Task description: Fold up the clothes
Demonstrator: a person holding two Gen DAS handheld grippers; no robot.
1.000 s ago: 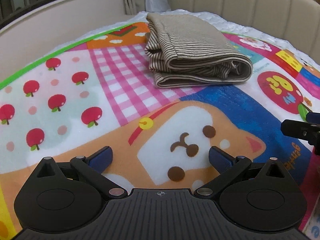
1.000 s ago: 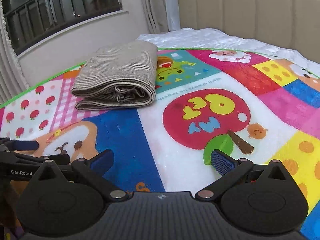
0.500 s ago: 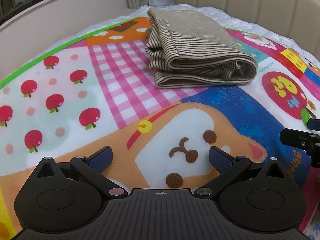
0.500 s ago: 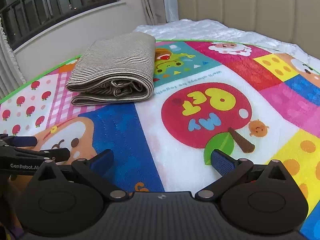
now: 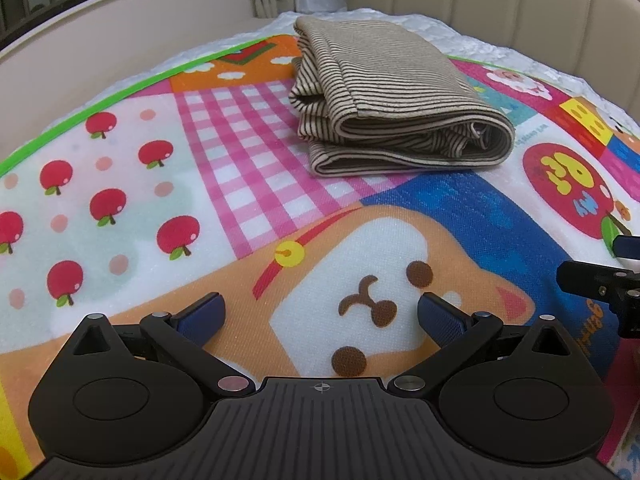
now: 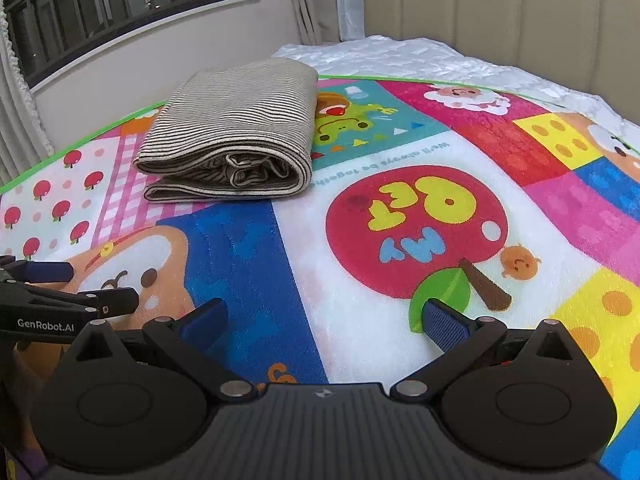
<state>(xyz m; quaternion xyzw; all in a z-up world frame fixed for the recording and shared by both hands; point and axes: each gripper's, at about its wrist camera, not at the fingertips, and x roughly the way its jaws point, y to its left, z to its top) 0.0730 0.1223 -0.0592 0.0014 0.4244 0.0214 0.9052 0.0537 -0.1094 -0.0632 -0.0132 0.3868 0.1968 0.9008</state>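
Since a second ago both grippers have eased forward, so the folded striped garment sits a little lower and larger in each view; the garment itself has not shifted. It lies on the play mat near the mat's far green edge, its left part over the pink checked patch and its right part reaching the teal panel. It is a thick, rounded bundle of soft knit, beige with thin dark stripes, its layered open ends facing the cameras and a smooth fold running along its right side.

The left gripper hovers over the printed dog face, well short of the garment, its blue-padded fingers spread wide and holding nothing. The right gripper hangs to the garment's near right, over the blue panel and the red apple print, fingers likewise wide apart and empty. Each gripper's tip shows at the edge of the other's view, close beside it.

Between the grippers and the garment the fleecy, flat mat is open. Beyond the garment a strip of white quilted bedding runs to the padded beige headboard; to its far left stand a pale wall, curtains and a dark window.
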